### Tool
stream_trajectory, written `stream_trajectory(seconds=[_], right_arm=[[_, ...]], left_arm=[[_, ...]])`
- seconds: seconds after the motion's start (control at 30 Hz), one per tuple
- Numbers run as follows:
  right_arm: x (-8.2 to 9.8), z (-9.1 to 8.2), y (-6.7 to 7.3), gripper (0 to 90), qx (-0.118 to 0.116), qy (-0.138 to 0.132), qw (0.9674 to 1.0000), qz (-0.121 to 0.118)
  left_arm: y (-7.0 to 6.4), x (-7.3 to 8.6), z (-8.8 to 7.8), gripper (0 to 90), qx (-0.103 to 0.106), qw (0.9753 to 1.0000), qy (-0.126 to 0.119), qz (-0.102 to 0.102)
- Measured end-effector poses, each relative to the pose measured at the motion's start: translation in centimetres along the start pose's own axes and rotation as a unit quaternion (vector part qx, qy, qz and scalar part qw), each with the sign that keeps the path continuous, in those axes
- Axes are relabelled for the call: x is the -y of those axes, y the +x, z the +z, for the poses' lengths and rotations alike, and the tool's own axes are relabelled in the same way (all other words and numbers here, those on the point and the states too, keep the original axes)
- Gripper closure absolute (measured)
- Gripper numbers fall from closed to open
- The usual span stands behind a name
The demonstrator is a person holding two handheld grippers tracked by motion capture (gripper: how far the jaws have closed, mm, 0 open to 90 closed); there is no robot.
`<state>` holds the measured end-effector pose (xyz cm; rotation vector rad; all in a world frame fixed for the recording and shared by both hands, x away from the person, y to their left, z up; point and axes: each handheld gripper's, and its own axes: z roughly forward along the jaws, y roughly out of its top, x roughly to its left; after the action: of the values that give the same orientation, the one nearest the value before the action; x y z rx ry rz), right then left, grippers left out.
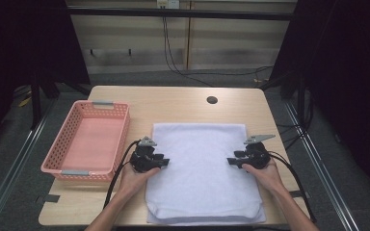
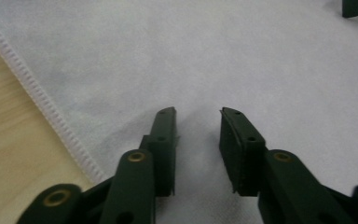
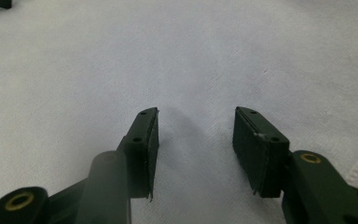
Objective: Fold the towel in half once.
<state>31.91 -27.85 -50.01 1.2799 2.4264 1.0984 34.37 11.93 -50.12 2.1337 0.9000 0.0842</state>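
A white folded towel [image 1: 200, 168] lies flat on the wooden table [image 1: 173, 101]. My left gripper [image 1: 166, 162] rests at the towel's left edge and points inward, its jaws open. In the left gripper view the gripper [image 2: 198, 112] sits low over the towel [image 2: 168, 56] with nothing pinched, close to the stitched hem [image 2: 42, 98]. Opposite it, at the towel's right edge, my right gripper [image 1: 230, 161] is also open. The right gripper view has that gripper [image 3: 196, 111] spread over the bare towel [image 3: 177, 51].
A pink plastic basket [image 1: 58, 144] with nothing in it stands on the left of the table, beside the towel. A round hole [image 1: 212, 100] sits in the tabletop behind the towel. Cables trail from both grippers toward the front edge.
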Motion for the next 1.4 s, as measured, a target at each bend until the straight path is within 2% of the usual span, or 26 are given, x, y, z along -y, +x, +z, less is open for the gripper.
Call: stream_trajectory(seconds=[0.03, 0.07, 0.1, 0.23, 0.4, 0.5, 0.6, 0.73, 0.77, 0.8, 0.83, 0.87, 0.93, 0.97, 1.03, 1.07, 1.1, 1.13, 1.2, 1.23, 1.27, 1.33, 1.4], right_arm=[[0.2, -0.1, 0.1, 52.1, -0.003, 0.0, 1.0, 0.001], [0.4, -0.4, 0.3, 54.2, -0.009, 0.005, 0.9999, -0.001], [0.8, -0.8, 0.6, 56.5, -0.012, 0.007, 0.9999, -0.008], [1.8, -1.6, 1.2, 58.4, -0.024, 0.006, 0.9996, -0.01], [2.5, -2.2, 2.1, 58.5, -0.024, 0.011, 0.9995, -0.018], [3.2, -2.8, 2.8, 60.3, -0.03, 0.014, 0.9992, -0.021], [3.6, -3.2, 3.1, 60.9, -0.03, 0.019, 0.999, -0.025], [4.8, -4.3, 4.0, 62.7, -0.042, 0.023, 0.9985, -0.026], [5.2, -4.8, 4.7, 62.7, -0.04, 0.032, 0.9982, -0.031], [5.2, -4.8, 4.7, 62.7, -0.04, 0.032, 0.9982, -0.031], [5.7, -5.4, 5.4, 62.7, -0.043, 0.045, 0.9975, -0.034], [5.7, -5.4, 5.4, 62.7, -0.043, 0.045, 0.9975, -0.034], [6.1, -5.9, 6.0, 62.6, -0.051, 0.051, 0.9968, -0.036], [6.3, -6.1, 6.1, 62.5, -0.062, 0.055, 0.996, -0.032], [6.2, -6.1, 6.1, 61.7, -0.061, 0.057, 0.996, -0.032], [6.0, -6.1, 5.8, 60.1, -0.066, 0.049, 0.9962, -0.026], [5.8, -6.1, 5.4, 59.6, -0.064, 0.038, 0.9971, -0.019], [5.4, -6.2, 4.7, 59.4, -0.055, 0.018, 0.9982, -0.011], [4.3, -6.3, 3.7, 58.7, -0.037, -0.004, 0.9993, -0.007], [3.8, -6.3, 3.1, 58.7, -0.026, -0.013, 0.9995, -0.006], [3.4, -6.3, 2.5, 58.6, -0.024, -0.021, 0.9995, -0.002], [2.6, -6.1, 1.4, 58.5, -0.001, -0.03, 0.9996, -0.005], [1.9, -5.9, 0.1, 58.1, 0.005, -0.035, 0.9994, 0.006]], left_arm=[[0.0, 0.3, -0.3, 67.5, 0.011, 0.9999, 0.001, 0.001], [-0.1, 0.6, -0.5, 69.0, 0.011, 0.9999, 0.0, 0.001], [-0.5, 1.1, -1.0, 70.8, 0.017, 0.9998, 0.006, 0.014], [-1.3, 1.9, -1.7, 70.7, 0.019, 0.9996, 0.009, 0.018], [-2.2, 2.9, -2.5, 70.8, 0.032, 0.9993, 0.01, 0.015], [-3.1, 3.2, -2.8, 70.3, 0.03, 0.999, 0.018, 0.028], [-3.7, 3.8, -3.1, 70.3, 0.042, 0.9986, 0.021, 0.024], [-5.1, 4.8, -3.9, 69.3, 0.055, 0.9973, 0.029, 0.038], [-5.5, 5.0, -4.1, 68.9, 0.063, 0.9966, 0.034, 0.041], [-5.9, 5.2, -4.3, 68.9, 0.068, 0.9962, 0.038, 0.04], [-6.2, 5.5, -4.5, 67.7, 0.072, 0.9958, 0.039, 0.04], [-6.5, 5.7, -4.7, 67.7, 0.074, 0.9952, 0.044, 0.046], [-6.9, 5.9, -5.0, 66.3, 0.08, 0.9944, 0.049, 0.049], [-6.9, 5.9, -5.0, 63.3, 0.088, 0.9937, 0.052, 0.047], [-6.3, 5.3, -5.0, 62.6, 0.082, 0.9945, 0.046, 0.045], [-6.0, 5.0, -4.9, 61.9, 0.079, 0.9952, 0.041, 0.041], [-5.5, 4.4, -4.7, 60.8, 0.063, 0.9968, 0.033, 0.037], [-4.9, 3.9, -4.5, 60.3, 0.063, 0.9972, 0.028, 0.029], [-4.2, 2.9, -4.0, 59.7, 0.047, 0.9984, 0.014, 0.027], [-3.8, 2.4, -3.8, 59.6, 0.049, 0.9985, 0.012, 0.021], [-3.4, 2.0, -3.6, 59.3, 0.048, 0.9987, 0.007, 0.016], [-2.6, 1.3, -3.5, 58.1, 0.039, 0.9992, -0.009, 0.004], [-1.8, 0.8, -3.6, 57.7, 0.022, 0.9996, -0.019, 0.004]])
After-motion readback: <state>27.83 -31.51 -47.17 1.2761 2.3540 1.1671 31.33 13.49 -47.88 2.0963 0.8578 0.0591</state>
